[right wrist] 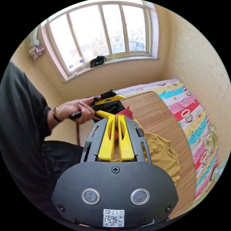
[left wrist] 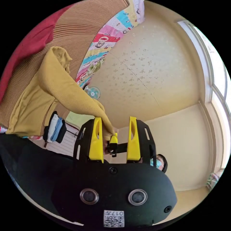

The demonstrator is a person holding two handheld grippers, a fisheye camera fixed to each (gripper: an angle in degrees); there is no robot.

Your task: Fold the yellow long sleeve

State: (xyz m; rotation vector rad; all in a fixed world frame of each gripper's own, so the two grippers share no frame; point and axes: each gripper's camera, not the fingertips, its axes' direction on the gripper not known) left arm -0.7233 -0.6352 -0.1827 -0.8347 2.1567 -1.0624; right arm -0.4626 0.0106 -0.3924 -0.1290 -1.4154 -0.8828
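The right gripper (right wrist: 116,118) has its yellow jaws drawn narrow together, pinching an edge of the yellow long sleeve (right wrist: 161,151) between them. The left gripper (left wrist: 115,121) stands with its jaws wide apart; in its own view the shirt's cuff runs between them toward the other gripper's tip, touching the left-hand jaw but not clamped. In the right gripper view a hand (right wrist: 75,110) holds that left gripper just beyond the right one's tips.

The shirt is lifted at one end, and the rest of it lies crumpled on the brown ribbed mat (right wrist: 154,113). It looks light, soft and limp, likely to sag and bunch wherever it isn't held, so I'd take it at seams: cuff, shoulder or hem.

A red garment (right wrist: 125,112) lies on the mat touching the shirt and could get dragged along. The patterned bedspread (right wrist: 192,115) runs alongside the mat, the wall close beyond it.
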